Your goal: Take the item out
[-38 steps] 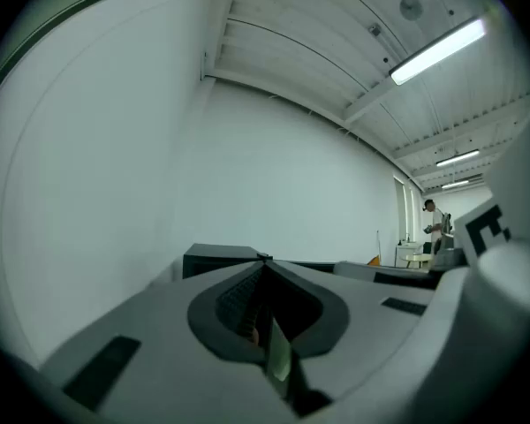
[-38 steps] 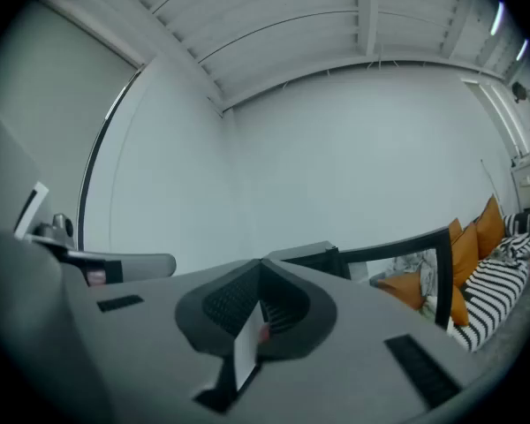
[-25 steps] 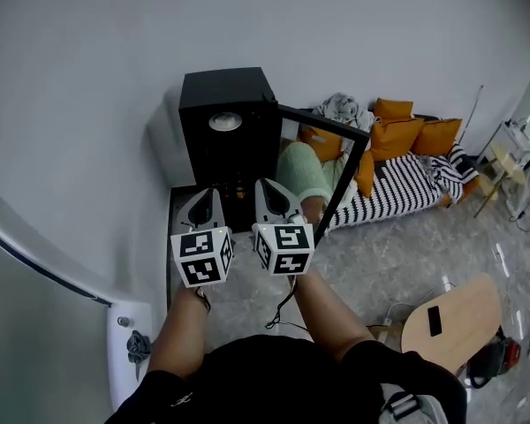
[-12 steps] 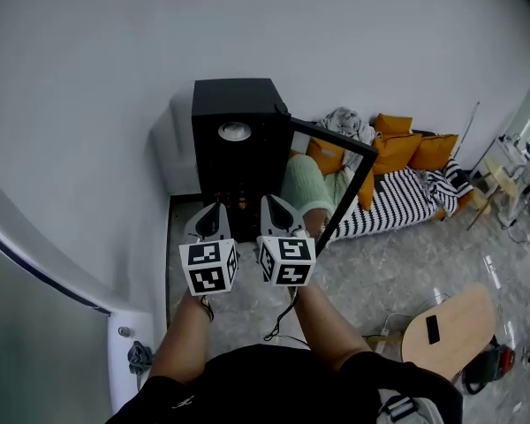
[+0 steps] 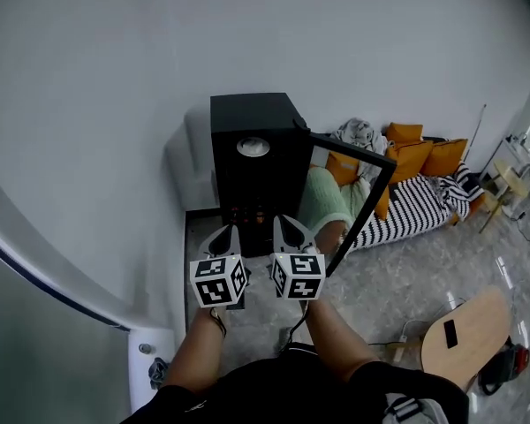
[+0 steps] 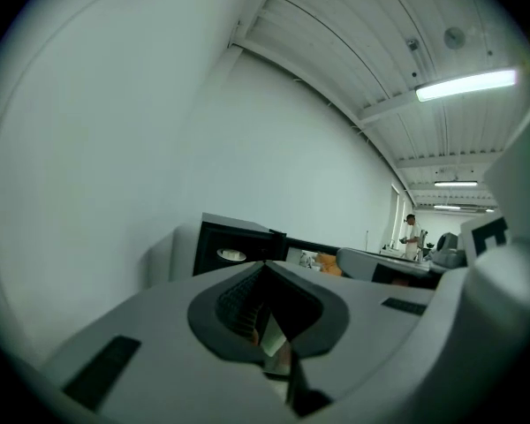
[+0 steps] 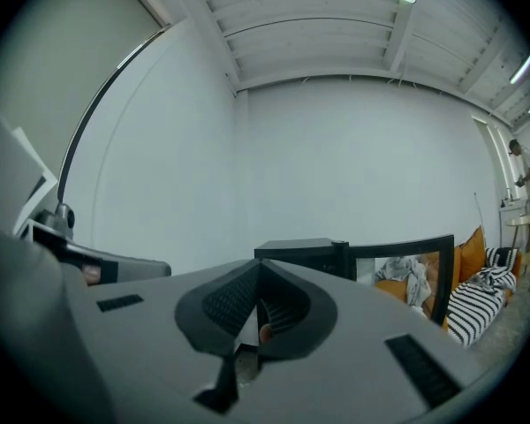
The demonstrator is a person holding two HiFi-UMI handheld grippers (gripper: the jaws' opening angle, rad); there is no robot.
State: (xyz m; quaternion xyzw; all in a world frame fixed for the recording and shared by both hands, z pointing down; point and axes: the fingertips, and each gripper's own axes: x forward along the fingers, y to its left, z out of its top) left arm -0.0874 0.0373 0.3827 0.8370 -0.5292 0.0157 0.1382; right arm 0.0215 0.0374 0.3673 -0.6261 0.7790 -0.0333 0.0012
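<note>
A black cabinet (image 5: 252, 162) stands on the floor against the white wall, its glass door (image 5: 358, 203) swung open to the right. A round silvery dish (image 5: 253, 147) sits on its top. Small orange things (image 5: 246, 212) show low in its dark opening; I cannot tell what they are. My left gripper (image 5: 226, 234) and right gripper (image 5: 288, 229) hover side by side just in front of the opening, both shut with nothing between the jaws. The left gripper view shows the cabinet (image 6: 232, 247) beyond the shut left gripper (image 6: 263, 265). In the right gripper view, cabinet (image 7: 302, 252) and door (image 7: 405, 259) lie past the right gripper (image 7: 258, 263).
A striped mattress (image 5: 420, 208) with orange cushions (image 5: 406, 155) and a pale green cushion (image 5: 321, 200) lies right of the cabinet. A round wooden stool (image 5: 462, 336) stands at lower right. A curved glass partition (image 5: 44, 281) runs along the left. A black cable (image 5: 294, 325) trails on the floor.
The cabinet has drifted right and down in the head view as the view shifted. Both grippers stayed shut and side by side, now lower in the picture.
</note>
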